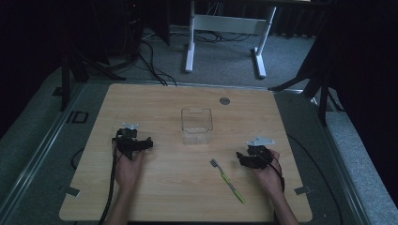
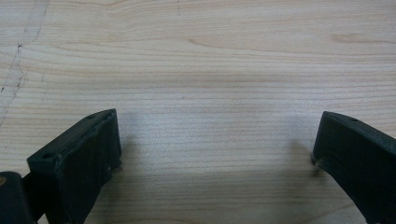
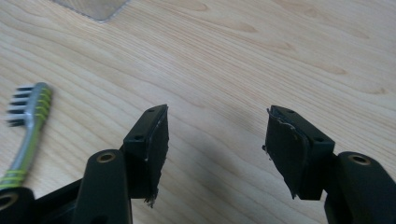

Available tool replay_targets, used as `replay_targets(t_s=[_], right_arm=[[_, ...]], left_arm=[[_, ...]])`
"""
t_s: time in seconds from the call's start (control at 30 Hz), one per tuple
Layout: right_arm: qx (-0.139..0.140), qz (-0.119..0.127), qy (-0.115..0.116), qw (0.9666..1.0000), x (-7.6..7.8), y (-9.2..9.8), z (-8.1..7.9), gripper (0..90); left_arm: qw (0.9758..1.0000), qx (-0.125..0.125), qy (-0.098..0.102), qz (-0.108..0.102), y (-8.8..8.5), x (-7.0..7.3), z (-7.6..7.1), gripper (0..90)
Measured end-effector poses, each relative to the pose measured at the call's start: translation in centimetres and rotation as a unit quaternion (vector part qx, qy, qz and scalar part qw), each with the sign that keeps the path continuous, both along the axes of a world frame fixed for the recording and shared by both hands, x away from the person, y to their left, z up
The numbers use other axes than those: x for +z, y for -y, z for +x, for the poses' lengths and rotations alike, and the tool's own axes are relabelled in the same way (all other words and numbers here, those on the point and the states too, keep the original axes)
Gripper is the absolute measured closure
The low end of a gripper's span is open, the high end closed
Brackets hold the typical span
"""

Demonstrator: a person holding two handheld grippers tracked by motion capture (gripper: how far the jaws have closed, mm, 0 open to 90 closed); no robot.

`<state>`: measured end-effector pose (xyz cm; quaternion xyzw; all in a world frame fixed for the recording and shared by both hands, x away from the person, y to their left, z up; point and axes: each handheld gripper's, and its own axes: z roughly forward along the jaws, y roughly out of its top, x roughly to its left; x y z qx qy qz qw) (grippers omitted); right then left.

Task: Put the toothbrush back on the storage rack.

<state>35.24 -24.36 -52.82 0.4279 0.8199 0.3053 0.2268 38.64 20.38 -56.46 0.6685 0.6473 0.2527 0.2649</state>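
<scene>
Dim room, pale wooden table (image 1: 187, 187), grey carpet (image 1: 225, 56)

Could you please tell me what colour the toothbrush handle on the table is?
The toothbrush handle is grey with yellow-green bands, clearest in the right gripper view.

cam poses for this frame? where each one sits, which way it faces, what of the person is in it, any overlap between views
High view: above the person's side, looking forward and down on the table; both forearms, left gripper, right gripper, clear box.
Left gripper view: on the left gripper, looking down along its open fingers at bare wood.
Right gripper view: on the right gripper, angled down at the table; fingers apart, nothing between.
Shared: high and right gripper views both show the toothbrush.
</scene>
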Motion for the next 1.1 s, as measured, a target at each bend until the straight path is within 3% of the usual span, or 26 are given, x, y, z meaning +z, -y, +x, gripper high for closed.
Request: replay_targets(t_s=[0.2,0.53,0.73,0.87,1.1], right_arm=[[0.006,-0.002,-0.001,1.0,1.0,-0.9,-0.5,43.2],[0.015,-0.019,0.016,0.9996,2.2,-2.6,-1.4,45.2],[0.015,-0.014,0.011,0.9997,2.6,-3.3,-1.7,47.3],[0.017,-0.033,0.017,0.9992,2.8,-3.7,-2.0,47.4],[0.019,-0.013,-0.001,0.9997,3.4,-4.0,-2.4,47.4]], left_arm=[[1.0,0.0,0.0,0.0,0.0,0.0,0.0,1.4],[1.0,0.0,0.0,0.0,0.0,0.0,0.0,1.3],[1.0,0.0,0.0,0.0,0.0,0.0,0.0,1.4],[1.0,0.0,0.0,0.0,0.0,0.0,0.0,1.4],[1.0,0.0,0.0,0.0,0.0,0.0,0.0,1.3]])
